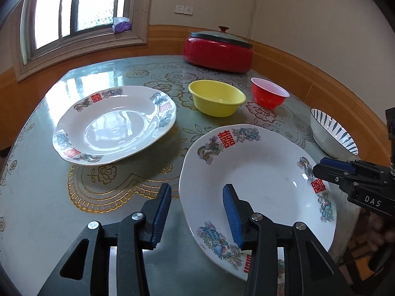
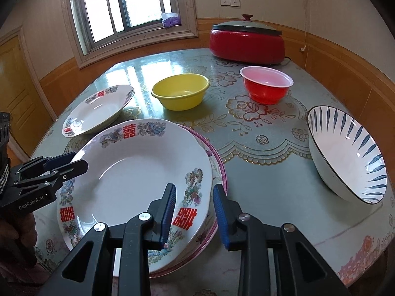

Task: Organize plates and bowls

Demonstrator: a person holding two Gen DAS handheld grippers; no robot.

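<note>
Left wrist view: left tool (image 1: 196,213) fingers apart, straddling near plate (image 1: 261,172) rim at 6 o'clock, not clamped. Right tool (image 2: 195,213) fingers apart around same plate's rim, 5 o'clock side; pink-rimmed plate (image 2: 219,165) underneath. Second plate (image 1: 113,125) on bench (image 1: 37,209) at 10 o'clock. Yellow bowl (image 1: 217,100), red bowl (image 1: 269,93) at 12; striped bowl (image 2: 345,153) tilted at 2.

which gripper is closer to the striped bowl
Right. The right gripper is open over the near plate stack's right edge, with the striped bowl just to its right. The left gripper is across the stack, farther away.
</note>
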